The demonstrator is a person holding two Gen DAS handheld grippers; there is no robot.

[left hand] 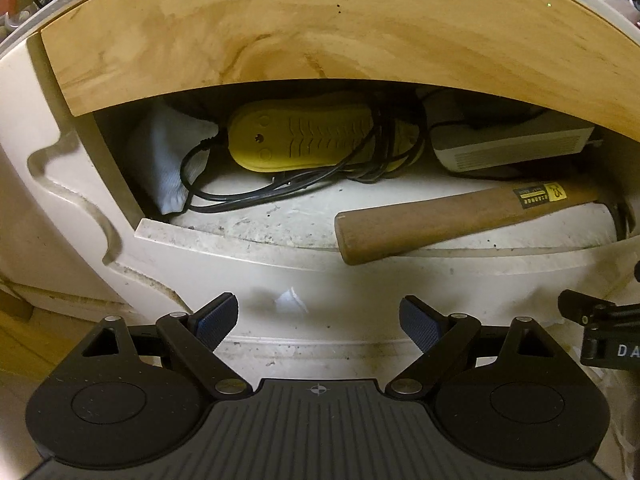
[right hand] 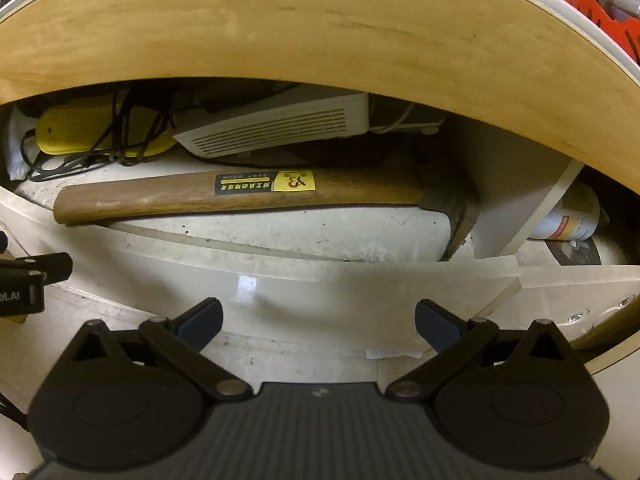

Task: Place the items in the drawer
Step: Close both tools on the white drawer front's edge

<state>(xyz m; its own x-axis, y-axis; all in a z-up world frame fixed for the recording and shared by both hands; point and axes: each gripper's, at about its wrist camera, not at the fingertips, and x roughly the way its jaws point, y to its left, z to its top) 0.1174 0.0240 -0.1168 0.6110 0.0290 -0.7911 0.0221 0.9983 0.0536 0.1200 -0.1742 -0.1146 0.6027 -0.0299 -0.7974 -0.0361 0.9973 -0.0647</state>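
I counted one open drawer [right hand: 280, 268] under one wooden top [right hand: 320, 32]. Inside it lay one hammer [right hand: 248, 194], one yellow device [left hand: 316, 136] wrapped in one tangle of black cord [left hand: 248, 194], one white vented box [right hand: 280, 124] and one pale cloth bag [left hand: 168, 160]. One labelled can [right hand: 572, 216] sat in the neighbouring compartment. I had two grippers, left [left hand: 318, 320] and right [right hand: 318, 320], both spread wide and empty.

Both wrist cameras are peering close into the open drawer [left hand: 280, 256]; the left one is sitting further left, both sharing the hammer [right hand: 240, 196] and yellow device [left hand: 304, 136].
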